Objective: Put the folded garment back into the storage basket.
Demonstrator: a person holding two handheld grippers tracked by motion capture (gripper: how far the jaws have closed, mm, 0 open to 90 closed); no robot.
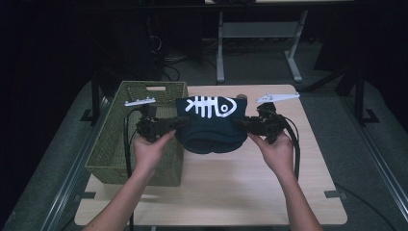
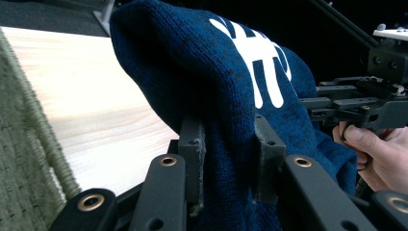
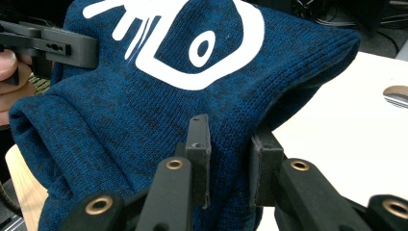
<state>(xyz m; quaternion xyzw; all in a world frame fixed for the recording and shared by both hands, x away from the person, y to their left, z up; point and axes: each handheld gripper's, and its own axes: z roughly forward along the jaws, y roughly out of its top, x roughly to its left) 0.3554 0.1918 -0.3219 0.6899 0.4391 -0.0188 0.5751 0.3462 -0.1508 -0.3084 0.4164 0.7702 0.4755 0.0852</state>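
A dark blue knit hat (image 1: 210,126) with a white fish-skeleton print hangs in the air between both grippers, above the wooden table (image 1: 226,192). My left gripper (image 1: 179,123) is shut on the hat's left side, my right gripper (image 1: 239,122) shut on its right side. In the left gripper view the knit (image 2: 211,86) is bunched between the two black jaws of the gripper (image 2: 229,147). In the right gripper view the hat (image 3: 159,96) is likewise pinched by the gripper (image 3: 230,159), with the fish head print facing the camera.
An olive woven basket (image 1: 115,144) stands at the table's left side, just beside the left hand. A small round object (image 1: 242,97) lies at the table's far edge behind the hat. Metal desk legs (image 1: 220,48) stand on the floor beyond.
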